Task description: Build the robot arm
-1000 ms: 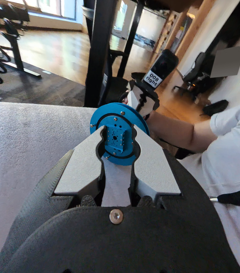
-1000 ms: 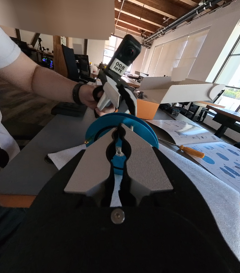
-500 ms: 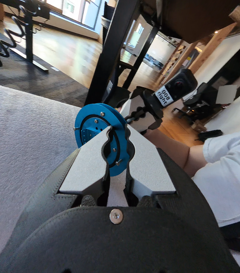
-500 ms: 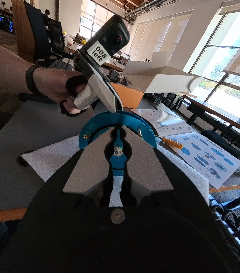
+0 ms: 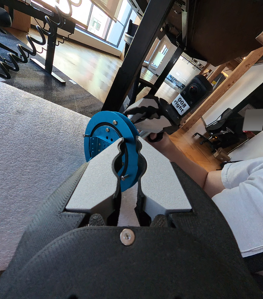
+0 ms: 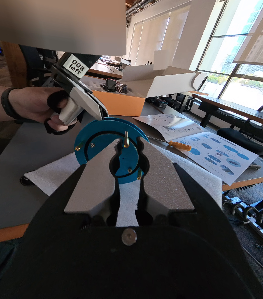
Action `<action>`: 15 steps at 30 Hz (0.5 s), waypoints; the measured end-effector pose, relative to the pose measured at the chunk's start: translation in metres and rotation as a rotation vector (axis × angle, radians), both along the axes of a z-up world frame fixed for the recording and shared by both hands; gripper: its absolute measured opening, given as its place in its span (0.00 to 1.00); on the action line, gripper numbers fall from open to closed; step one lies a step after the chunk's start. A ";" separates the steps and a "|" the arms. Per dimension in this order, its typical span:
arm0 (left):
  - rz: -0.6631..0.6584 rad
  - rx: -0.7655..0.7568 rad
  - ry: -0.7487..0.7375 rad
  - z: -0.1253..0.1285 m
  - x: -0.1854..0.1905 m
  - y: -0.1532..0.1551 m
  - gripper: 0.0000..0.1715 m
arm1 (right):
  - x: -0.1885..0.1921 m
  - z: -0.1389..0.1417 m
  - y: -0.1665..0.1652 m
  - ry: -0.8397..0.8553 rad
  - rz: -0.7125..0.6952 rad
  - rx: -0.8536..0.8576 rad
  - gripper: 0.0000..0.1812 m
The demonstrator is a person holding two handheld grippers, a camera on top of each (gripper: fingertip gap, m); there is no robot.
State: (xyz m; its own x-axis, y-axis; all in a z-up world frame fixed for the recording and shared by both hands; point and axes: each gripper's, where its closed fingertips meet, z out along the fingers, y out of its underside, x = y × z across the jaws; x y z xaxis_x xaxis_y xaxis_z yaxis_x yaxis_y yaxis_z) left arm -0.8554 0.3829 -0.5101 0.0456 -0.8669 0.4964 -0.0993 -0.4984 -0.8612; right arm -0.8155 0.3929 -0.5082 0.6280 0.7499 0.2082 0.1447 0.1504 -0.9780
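Frame centre: a blue disc assembly (image 5: 111,145) stands on edge above white foam (image 6: 54,174) — flat faces toward each camera. The left tool (image 5: 129,140) and right tool (image 6: 128,140) both pinch its rim; grey tabletop (image 6: 22,148), sunlit office.

blue disc (image 6: 105,142) lower rim behind fingers, booklet (image 6: 216,155) print unreadable

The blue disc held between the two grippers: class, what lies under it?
Under the blue disc lies a white foam sheet spread on the grey table. Both grippers' fingers hide the disc's lower edge, so whether it touches the foam cannot be seen.
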 end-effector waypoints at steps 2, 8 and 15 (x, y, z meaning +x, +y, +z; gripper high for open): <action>0.004 0.002 -0.002 0.000 0.000 -0.001 0.06 | -0.002 -0.001 0.000 0.011 0.007 -0.023 0.06; 0.005 0.005 0.001 0.000 0.001 -0.004 0.06 | -0.004 -0.004 -0.005 0.012 0.009 -0.077 0.02; -0.184 -0.035 -0.031 0.021 -0.008 0.013 0.11 | -0.004 -0.004 -0.008 -0.014 -0.008 -0.079 0.02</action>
